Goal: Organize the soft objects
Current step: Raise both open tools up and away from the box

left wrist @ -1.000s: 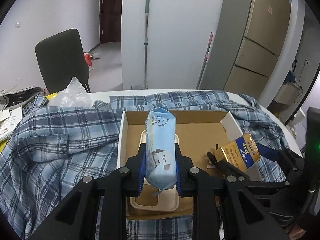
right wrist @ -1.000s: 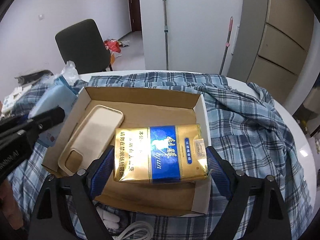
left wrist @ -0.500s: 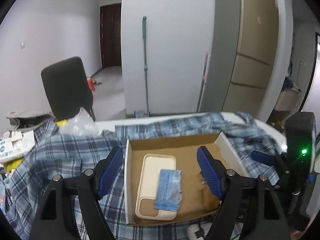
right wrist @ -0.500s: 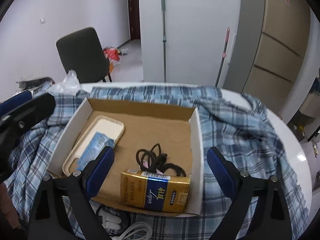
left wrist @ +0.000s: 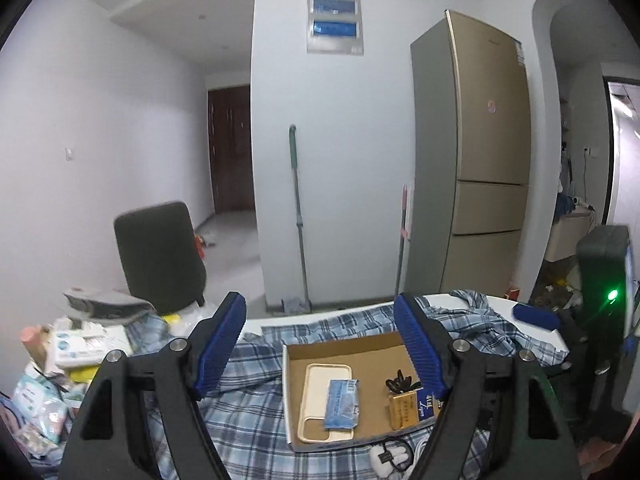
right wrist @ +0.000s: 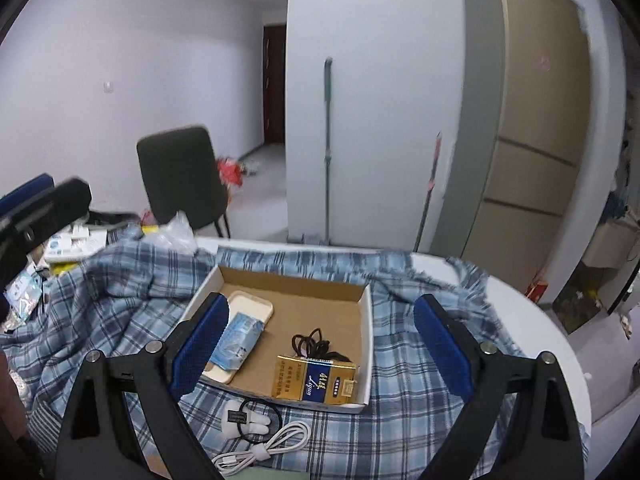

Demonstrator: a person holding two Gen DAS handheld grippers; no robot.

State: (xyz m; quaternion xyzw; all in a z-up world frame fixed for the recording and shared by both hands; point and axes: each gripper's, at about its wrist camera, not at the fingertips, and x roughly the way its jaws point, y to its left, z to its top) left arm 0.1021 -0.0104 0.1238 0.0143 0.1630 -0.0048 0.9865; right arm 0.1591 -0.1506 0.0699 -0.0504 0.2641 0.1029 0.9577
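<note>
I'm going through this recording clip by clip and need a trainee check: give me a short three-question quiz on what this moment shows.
1. True or false: the blue tissue pack lies partly on the cream phone case.
2. What sits in the near right corner of the cardboard box, seen from the right wrist?
A. a gold and blue packet
B. a white cable
C. a plastic bag
3. Fill in: the left claw and the right claw are both ____, with nothing between their pads.

Key: 1 true; 2 A; 3 open.
</note>
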